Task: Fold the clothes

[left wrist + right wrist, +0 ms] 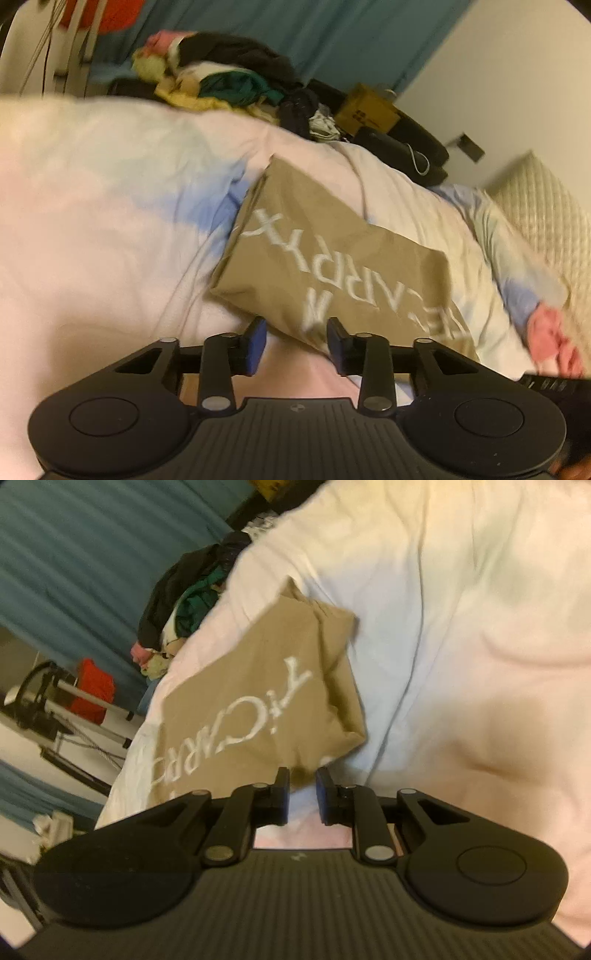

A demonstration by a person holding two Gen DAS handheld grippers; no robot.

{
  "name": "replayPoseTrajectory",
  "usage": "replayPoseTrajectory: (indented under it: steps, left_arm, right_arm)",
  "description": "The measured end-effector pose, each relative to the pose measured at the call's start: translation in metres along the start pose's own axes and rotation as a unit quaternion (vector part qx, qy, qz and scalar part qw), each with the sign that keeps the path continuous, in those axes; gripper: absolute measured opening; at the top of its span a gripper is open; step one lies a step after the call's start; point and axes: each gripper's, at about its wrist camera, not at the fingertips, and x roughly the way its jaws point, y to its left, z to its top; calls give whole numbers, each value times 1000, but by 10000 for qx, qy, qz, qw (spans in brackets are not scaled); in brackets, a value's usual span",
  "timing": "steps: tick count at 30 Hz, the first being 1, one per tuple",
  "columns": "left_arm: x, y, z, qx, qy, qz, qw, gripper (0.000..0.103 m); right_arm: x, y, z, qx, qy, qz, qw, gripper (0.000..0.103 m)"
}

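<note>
Shirt [332, 258] — tan, with white letters — lies folded into a neat block on the bed [92, 221], just ahead of both grippers. Left gripper [296, 341] has its jaws apart and holds nothing; the near edge of the block sits right past its tips. Right gripper [302, 794] is the same, jaws a little apart with only bed showing between them (the block's corner is close in front). A messy pile [229, 81] waits far ahead, likely more to fold.

A home bedroom: rumpled duvet [110, 206], quilted pillow [546, 221], clothes heap [229, 77], teal curtain [332, 40]
</note>
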Motion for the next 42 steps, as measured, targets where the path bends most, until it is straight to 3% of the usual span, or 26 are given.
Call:
replayPoseTrajectory:
  steps: [6,8,10,11,12,14,22,28,37,42]
  left_arm:
    - [-66,-45,6,623,-214,123,9978,66]
    - [-94,-61,8,766,-400,157,9961,89]
    - [-125,-77,9,934,-621,195,9935,98]
    - [-140,-85,8,1032,-732,187,9918,103]
    - [-156,-92,6,1125,-835,191,9900,103]
    - [-187,-106,2,1307,-1031,221,9858,103]
    - [-293,-129,-34,1665,-1730,249,9704,103]
    - [-338,-125,-68,1779,-1986,370,9631,103]
    - [-348,-105,-113,1942,-2131,617,9556,103]
    - [-339,-81,-126,1806,-2171,746,9564,103]
  right_arm:
    - [-74,40,-7,-767,-392,130,9962,19]
    - [-98,55,-8,-1075,-547,185,9925,19]
    - [-126,69,-14,-1375,-680,272,9878,21]
    - [-138,76,-17,-1526,-757,302,9849,31]
    - [-149,83,-19,-1680,-848,313,9816,57]
    - [-168,91,-29,-1898,-1005,358,9760,94]
    - [-241,118,-71,-2610,-1585,566,9505,95]
    - [-270,124,-106,-2971,-1983,669,9316,95]
    - [-252,112,-156,-3144,-2326,594,9184,95]
    - [-221,103,-171,-3180,-2299,439,9187,95]
